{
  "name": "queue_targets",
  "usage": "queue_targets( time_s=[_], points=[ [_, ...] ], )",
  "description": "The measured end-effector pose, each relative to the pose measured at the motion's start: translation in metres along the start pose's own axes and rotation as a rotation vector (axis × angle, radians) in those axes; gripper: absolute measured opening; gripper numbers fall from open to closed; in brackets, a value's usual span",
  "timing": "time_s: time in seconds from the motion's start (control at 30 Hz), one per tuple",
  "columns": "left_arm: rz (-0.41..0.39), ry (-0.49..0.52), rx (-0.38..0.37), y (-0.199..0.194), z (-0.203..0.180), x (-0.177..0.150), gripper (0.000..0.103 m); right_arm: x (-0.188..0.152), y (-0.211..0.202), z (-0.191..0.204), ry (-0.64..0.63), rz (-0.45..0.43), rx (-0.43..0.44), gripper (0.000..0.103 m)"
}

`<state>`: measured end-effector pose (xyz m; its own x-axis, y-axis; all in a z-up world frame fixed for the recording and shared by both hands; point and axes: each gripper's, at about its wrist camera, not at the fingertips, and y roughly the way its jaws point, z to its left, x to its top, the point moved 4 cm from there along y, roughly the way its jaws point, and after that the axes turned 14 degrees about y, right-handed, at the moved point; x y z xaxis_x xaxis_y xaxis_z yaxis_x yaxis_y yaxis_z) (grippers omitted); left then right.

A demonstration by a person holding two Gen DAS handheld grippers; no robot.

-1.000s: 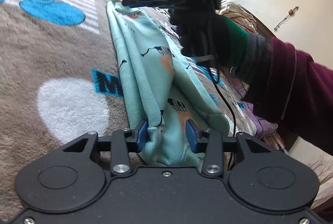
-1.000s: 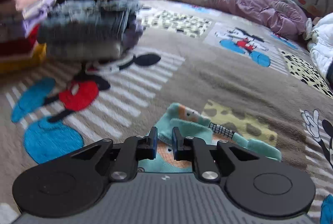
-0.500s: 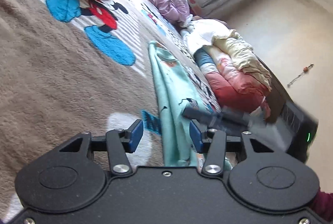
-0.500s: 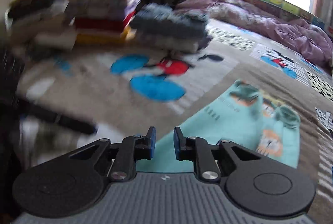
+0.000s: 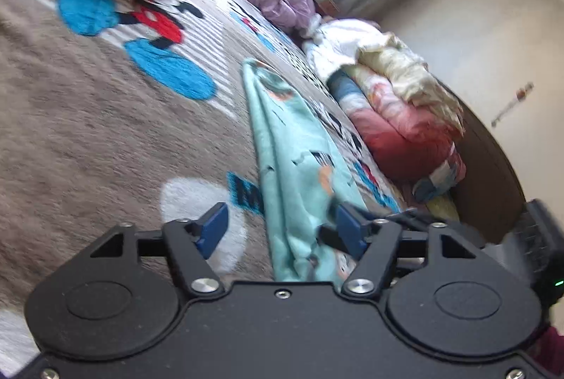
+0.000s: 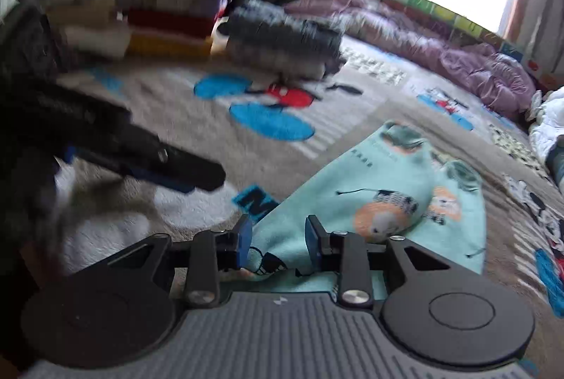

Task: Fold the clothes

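Observation:
A mint-green printed garment (image 5: 296,146) lies in a long folded strip on the brown cartoon blanket (image 5: 88,132). My left gripper (image 5: 280,231) is open and wide over its near end; the cloth lies between the jaws, close to the right pad (image 5: 347,232). In the right wrist view the same garment (image 6: 387,188) spreads flat ahead. My right gripper (image 6: 278,238) is open just above its near corner, gripping nothing. The left gripper (image 6: 169,167) shows blurred at the left of that view. The right gripper's body (image 5: 528,245) shows at the right of the left wrist view.
Stacks of folded clothes (image 6: 176,5) and a grey folded pile (image 6: 282,40) stand at the blanket's far side. A purple quilt (image 6: 458,61) lies under the window. Rolled bedding (image 5: 394,118) sits by the wall and a dark wooden frame (image 5: 486,174).
The left gripper opened wider and let the bunched garment drop flat. The right gripper swung from the garment's far end to its near end and opened its jaws.

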<state>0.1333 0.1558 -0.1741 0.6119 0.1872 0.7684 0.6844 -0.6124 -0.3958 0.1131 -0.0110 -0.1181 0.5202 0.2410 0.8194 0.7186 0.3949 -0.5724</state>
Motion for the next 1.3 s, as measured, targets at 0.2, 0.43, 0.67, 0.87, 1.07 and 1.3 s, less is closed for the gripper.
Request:
queue_targets(
  time_s=[0.2,0.43,0.67,0.87,1.07,1.3],
  points=[
    [-0.004,0.191,0.022,0.004,-0.035,-0.002,0.077,-0.035,-0.066,-0.042,0.054,-0.102,-0.127,0.036],
    [-0.010,0.497,0.124,0.002,-0.076,-0.015,0.077,-0.084,-0.080,-0.066,-0.027,-0.088,-0.220,0.037],
    [0.060,0.930,0.255,0.003,-0.112,-0.052,0.077,-0.125,-0.077,-0.073,-0.171,-0.055,-0.269,0.038],
    [0.201,1.280,0.408,0.016,-0.117,-0.087,0.077,-0.137,-0.067,-0.071,-0.282,-0.067,-0.299,0.039],
    [0.286,1.557,0.514,0.039,-0.105,-0.108,0.076,-0.135,-0.048,-0.063,-0.439,-0.099,-0.301,0.039],
    [0.254,1.781,0.528,0.060,-0.094,-0.103,0.086,-0.130,-0.038,-0.072,-0.532,-0.173,-0.298,0.063]
  ],
)
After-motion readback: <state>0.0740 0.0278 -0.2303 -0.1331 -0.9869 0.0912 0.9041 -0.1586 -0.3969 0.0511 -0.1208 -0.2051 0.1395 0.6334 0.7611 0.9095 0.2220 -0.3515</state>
